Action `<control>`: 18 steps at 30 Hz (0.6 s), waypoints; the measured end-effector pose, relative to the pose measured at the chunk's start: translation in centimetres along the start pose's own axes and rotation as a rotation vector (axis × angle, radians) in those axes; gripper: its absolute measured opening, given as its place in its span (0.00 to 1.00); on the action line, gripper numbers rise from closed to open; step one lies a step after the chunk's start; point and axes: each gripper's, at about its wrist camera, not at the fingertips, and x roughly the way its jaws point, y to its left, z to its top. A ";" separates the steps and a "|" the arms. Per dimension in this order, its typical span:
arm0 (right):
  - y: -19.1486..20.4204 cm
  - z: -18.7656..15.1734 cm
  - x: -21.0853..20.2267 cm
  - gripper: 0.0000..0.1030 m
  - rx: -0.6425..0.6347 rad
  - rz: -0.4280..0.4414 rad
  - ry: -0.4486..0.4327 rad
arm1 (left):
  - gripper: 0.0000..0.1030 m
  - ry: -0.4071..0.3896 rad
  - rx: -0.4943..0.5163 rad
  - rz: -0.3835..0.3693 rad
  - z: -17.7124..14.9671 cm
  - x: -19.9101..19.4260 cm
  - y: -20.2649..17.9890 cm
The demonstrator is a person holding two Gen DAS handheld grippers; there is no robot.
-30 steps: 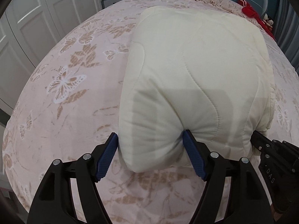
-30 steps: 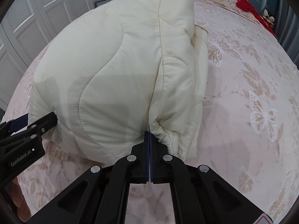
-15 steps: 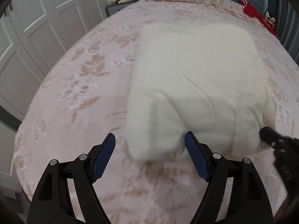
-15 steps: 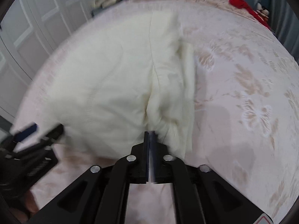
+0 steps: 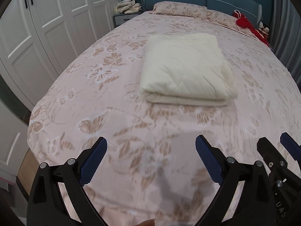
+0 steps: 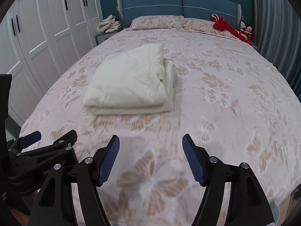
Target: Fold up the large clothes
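Left black plastic two-finger gripper (image 5: 151, 157): matte angular arms w/ triangular cut-outs, silver round screw heads at the pivots, ribbed dark-blue rubber pads on the fingers (image 5: 93, 162). Right black plastic two-finger gripper (image 6: 151, 157): same build, same blue ribbed pads, silver screws. Pale lettering on both bodies, partly readable only; "DAS" on right one's side in left view.

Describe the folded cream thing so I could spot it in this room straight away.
On the big bed with the pink butterfly cover lies a folded quilt, left of the middle. It is plain cream and stitched in wavy lines, unlike the red clothes by the pillows.
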 end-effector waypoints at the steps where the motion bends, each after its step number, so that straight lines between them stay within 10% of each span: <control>1: 0.2 -0.6 -0.4 0.66 -0.003 -0.002 -0.001 | 0.90 -0.001 0.006 0.000 -0.3 -0.3 -0.1; 18: 1.4 -3.9 -2.4 0.66 -0.016 -0.038 -0.013 | 0.90 -0.038 0.024 0.075 -4.1 -2.6 0.6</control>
